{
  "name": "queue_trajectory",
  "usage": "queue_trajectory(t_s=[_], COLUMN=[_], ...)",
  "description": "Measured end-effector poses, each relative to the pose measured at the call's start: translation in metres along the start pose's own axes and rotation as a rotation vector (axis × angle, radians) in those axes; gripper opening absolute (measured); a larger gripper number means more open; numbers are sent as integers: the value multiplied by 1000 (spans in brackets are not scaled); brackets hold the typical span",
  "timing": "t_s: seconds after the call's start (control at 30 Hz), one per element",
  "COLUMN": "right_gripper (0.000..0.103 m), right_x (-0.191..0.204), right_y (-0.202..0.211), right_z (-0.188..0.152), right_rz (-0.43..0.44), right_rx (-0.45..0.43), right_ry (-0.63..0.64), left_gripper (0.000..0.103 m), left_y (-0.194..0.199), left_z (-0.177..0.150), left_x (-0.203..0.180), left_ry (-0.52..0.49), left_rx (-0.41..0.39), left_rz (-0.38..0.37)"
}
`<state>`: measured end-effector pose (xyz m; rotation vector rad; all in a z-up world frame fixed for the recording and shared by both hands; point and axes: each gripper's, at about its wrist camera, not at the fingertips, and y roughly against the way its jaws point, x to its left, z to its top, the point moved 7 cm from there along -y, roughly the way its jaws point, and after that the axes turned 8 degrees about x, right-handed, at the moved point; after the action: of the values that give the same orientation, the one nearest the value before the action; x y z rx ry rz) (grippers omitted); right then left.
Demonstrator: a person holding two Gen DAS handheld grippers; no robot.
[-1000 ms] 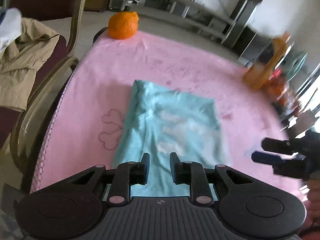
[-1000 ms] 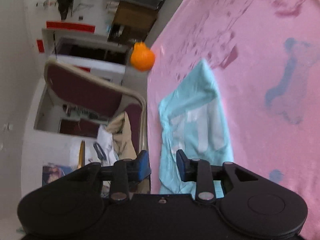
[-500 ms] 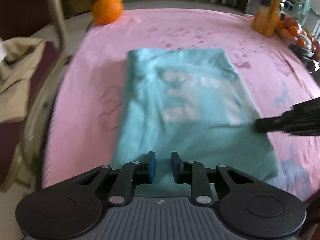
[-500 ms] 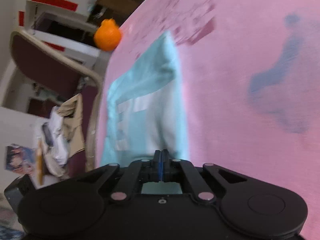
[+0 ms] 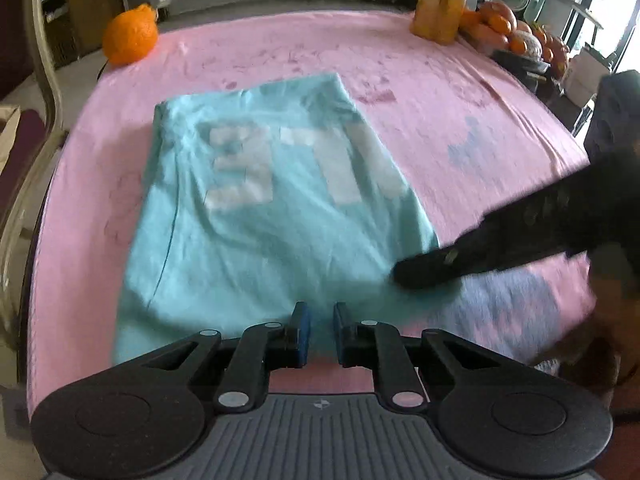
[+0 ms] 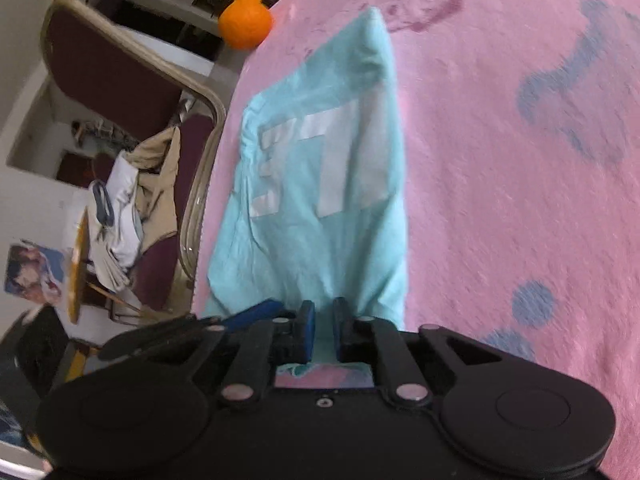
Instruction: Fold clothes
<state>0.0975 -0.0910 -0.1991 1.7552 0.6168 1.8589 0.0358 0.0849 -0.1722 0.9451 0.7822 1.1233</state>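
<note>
Pink blanket (image 5: 460, 92) over the whole table, plush and prone to drag. Turquoise shirt (image 5: 256, 216) flat at centre, partly folded, near hem towards the tongs. Orange (image 5: 130, 40) at far corner, well apart. Left gripper (image 5: 319, 330) narrowly parted above the hem, gripping nothing. Right gripper (image 6: 323, 332) opening, hem cloth between the jaws. Risk: hem slipping free, fold skewing; blanket pinched along with shirt.

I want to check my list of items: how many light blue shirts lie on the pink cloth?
1. The light blue shirt lies partly folded on the pink cloth, toward its left side near the chair. I see no other shirt on the cloth; more clothes lie heaped on that chair.
</note>
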Motion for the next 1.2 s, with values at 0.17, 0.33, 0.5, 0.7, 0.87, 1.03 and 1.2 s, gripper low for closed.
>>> queue_trajectory(t_s=[0.17, 0.33, 0.5, 0.7, 0.87, 1.03, 1.2], right_gripper=[14, 22, 42, 49, 49, 47, 40], right_x=[2, 48, 104, 91, 34, -1, -21], right_y=[25, 79, 136, 118, 76, 47, 33], right_z=[-19, -4, 22, 64, 92, 107, 115], right_rz=[-70, -38, 10, -125, -148, -74, -10], right_rx=[26, -149, -288, -288, -256, -224, -207], right_ry=[11, 133, 297, 341, 207, 69, -13], left_gripper=[14, 17, 41, 47, 49, 51, 52], left_y=[17, 67, 81, 28, -7, -24, -37], left_z=[-16, 20, 61, 85, 89, 86, 84], left_x=[9, 41, 78, 113, 136, 153, 151], left_ry=[70, 204, 229, 338, 424, 506, 514], left_rx=[1, -191, -257, -183, -100, -74, -30], left_rz=[-30, -94, 10, -12, 15, -70, -138])
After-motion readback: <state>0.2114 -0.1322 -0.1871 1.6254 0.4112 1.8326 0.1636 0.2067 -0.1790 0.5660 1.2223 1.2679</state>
